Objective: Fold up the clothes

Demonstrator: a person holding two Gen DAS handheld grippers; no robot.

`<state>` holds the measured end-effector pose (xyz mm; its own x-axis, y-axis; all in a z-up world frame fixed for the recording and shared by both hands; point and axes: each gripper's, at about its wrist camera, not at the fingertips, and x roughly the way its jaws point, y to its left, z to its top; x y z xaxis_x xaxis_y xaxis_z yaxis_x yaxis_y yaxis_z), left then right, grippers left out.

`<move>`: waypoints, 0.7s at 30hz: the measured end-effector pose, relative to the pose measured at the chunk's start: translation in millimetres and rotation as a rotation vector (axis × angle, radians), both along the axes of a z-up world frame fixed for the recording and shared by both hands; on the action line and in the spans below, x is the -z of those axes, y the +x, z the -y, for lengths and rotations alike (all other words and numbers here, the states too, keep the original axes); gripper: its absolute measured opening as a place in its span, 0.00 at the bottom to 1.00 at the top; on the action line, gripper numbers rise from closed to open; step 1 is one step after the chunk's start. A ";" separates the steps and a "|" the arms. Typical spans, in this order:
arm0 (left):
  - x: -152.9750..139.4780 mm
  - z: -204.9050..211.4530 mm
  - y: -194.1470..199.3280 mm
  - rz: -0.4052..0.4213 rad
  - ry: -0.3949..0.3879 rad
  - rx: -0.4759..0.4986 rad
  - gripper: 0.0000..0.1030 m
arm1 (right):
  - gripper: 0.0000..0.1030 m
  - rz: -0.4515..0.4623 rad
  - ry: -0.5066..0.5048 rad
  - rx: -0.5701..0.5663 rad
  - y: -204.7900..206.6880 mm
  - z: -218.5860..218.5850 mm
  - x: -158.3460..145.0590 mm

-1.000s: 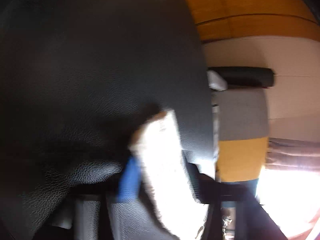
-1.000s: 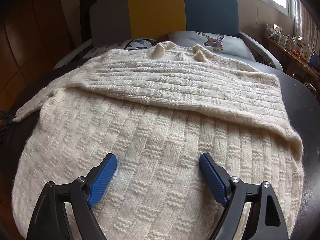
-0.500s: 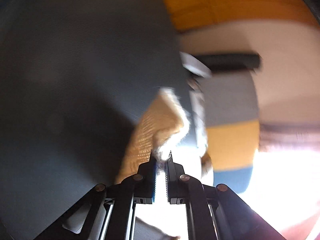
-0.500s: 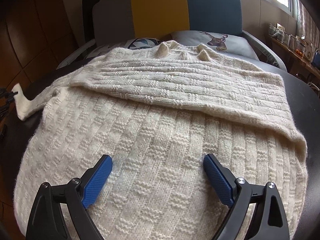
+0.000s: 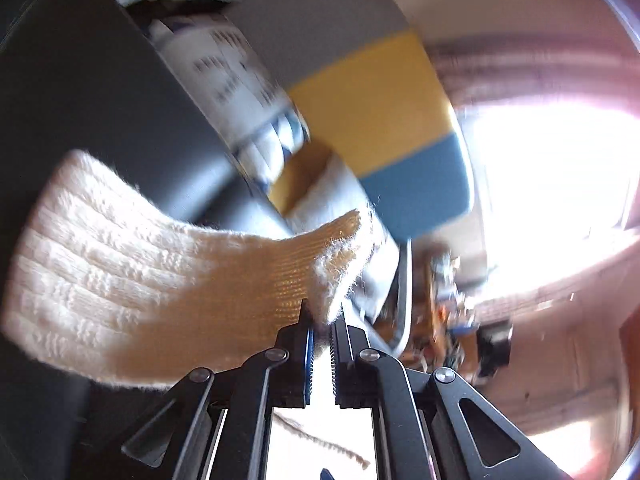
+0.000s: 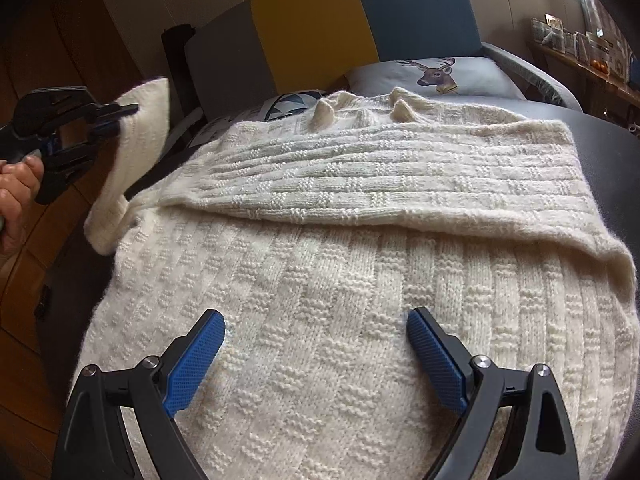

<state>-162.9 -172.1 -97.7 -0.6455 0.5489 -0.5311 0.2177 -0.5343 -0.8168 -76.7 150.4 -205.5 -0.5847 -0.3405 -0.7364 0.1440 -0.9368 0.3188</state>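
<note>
Sleeve cuff pinched in the left tongs should swing flat across the cream sweater while the gaping, empty right tongs steady its body.

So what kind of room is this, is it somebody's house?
Probably a home living room. A cream knitted sweater lies over a dark table, behind it a grey, yellow and blue sofa with a deer cushion, and a bright window.

Both tongs are showing black angular frames with triangular cut-outs, silver round screws at the pivots and blue ridged pads: right tongs, left tongs. A bare hand is showing, no sleeve visible.
</note>
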 end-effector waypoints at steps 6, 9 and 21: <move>28.0 -89.7 -26.2 0.096 -0.155 0.213 0.07 | 0.68 0.009 -0.366 0.008 -17.5 -26.1 -33.4; 42.3 -98.9 -29.1 0.117 -0.188 0.250 0.07 | 0.68 0.059 -0.430 -0.021 -52.0 -18.2 -34.8; 46.1 -9.7 1.5 0.044 0.055 0.185 0.54 | 0.64 0.241 -0.592 0.029 -136.1 51.1 13.4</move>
